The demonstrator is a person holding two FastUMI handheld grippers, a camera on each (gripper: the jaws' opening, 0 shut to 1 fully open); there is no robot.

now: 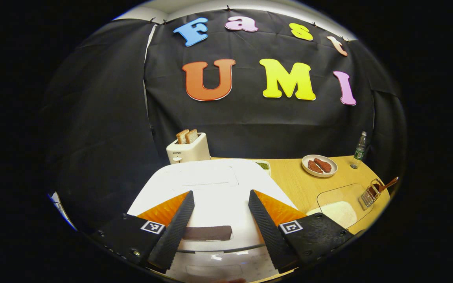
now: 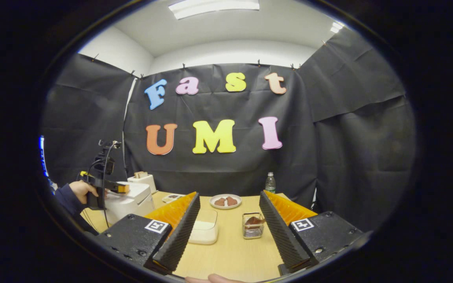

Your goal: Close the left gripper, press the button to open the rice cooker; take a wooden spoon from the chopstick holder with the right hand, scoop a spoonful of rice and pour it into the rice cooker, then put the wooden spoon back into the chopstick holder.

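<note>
The task is barely begun, judging from how things lie. In the left gripper view the left gripper [image 1: 220,214] hangs over the white rice cooker [image 1: 210,184] with its fingers spread wide, the closed lid beneath them and the dark button strip [image 1: 207,232] at the cooker's near edge between the fingertips; it has not yet been pressed together for the push. In the right gripper view the right gripper [image 2: 230,232] is likewise spread and holds nothing, poised above the wooden table [image 2: 230,255]. Ahead of it, at the right, stands the wire chopstick holder [image 2: 253,226] with the wooden spoon [image 2: 255,221] in it, and to the left of that the clear container of rice [image 2: 205,232]. Farther left, a hand [image 2: 81,191] holds the other gripper over the cooker. Closing, pressing, fetching the spoon, scooping, pouring and returning all appear left to do.
</note>
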